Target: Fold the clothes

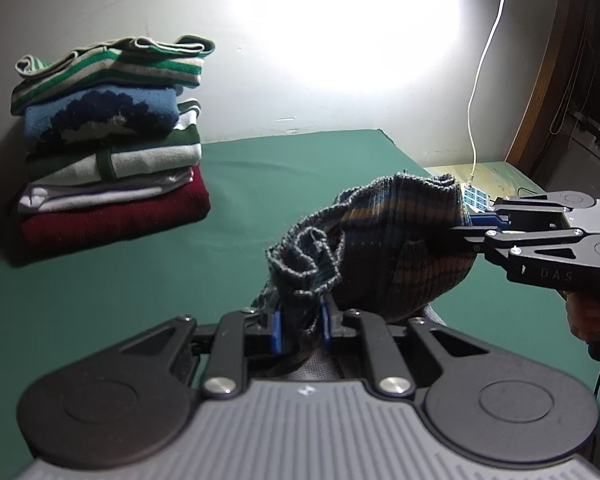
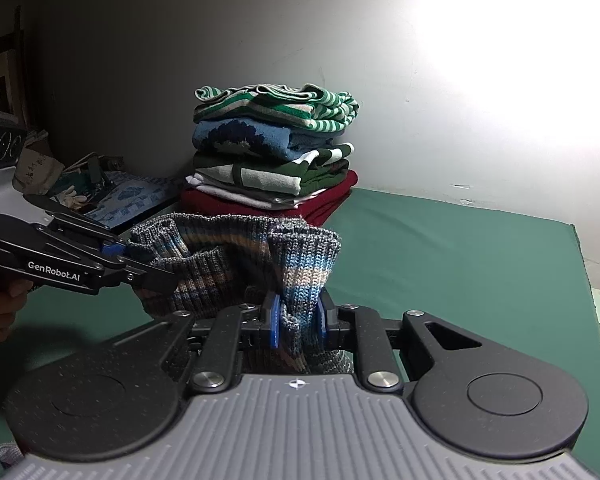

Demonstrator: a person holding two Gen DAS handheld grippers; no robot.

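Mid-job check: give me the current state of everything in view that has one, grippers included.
Left gripper: shut on sweater.
Right gripper: shut on sweater.
Sweater: striped knit, bunched, held up off the green cloth between both grippers, not yet folded.
Stack: folded garments piled at the far edge, striped one on top, red one at the bottom.
Green cloth: spread flat.

Grey-blue-tan striped knit point(image 2: 236, 264); green cloth point(image 1: 260, 184); maroon sweater point(image 1: 112, 216)
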